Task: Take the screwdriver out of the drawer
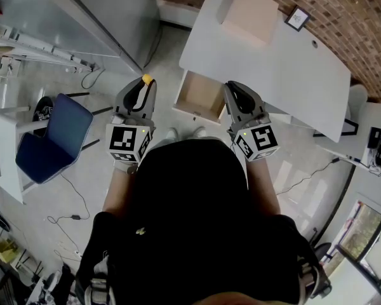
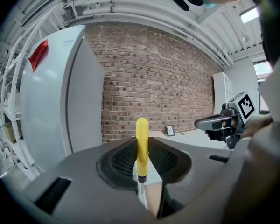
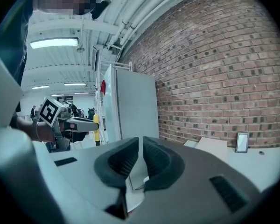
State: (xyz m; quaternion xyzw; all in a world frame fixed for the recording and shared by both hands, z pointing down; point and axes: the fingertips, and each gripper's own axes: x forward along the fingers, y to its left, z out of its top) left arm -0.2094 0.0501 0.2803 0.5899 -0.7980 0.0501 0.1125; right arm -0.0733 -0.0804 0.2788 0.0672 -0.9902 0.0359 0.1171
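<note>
The yellow-handled screwdriver [image 2: 142,143] stands upright between the pads of my left gripper [image 2: 141,158], which is shut on it, with the metal shank pointing down. In the head view its yellow end [image 1: 147,79] pokes up from the left gripper [image 1: 143,85], which hangs left of the open wooden drawer [image 1: 200,95]. My right gripper [image 1: 235,89] is held at the drawer's right side, jaws together with nothing between them [image 3: 140,154]. Each gripper shows in the other's view: the right gripper [image 2: 220,122] and the left gripper [image 3: 83,124] holding the screwdriver [image 3: 96,129].
The drawer hangs under a white table [image 1: 286,68] carrying a cardboard box [image 1: 251,11] and a small picture frame [image 1: 297,18]. A tall grey cabinet [image 1: 111,11] stands to the left, and a blue chair [image 1: 51,142] beside cables on the floor. A brick wall lies behind.
</note>
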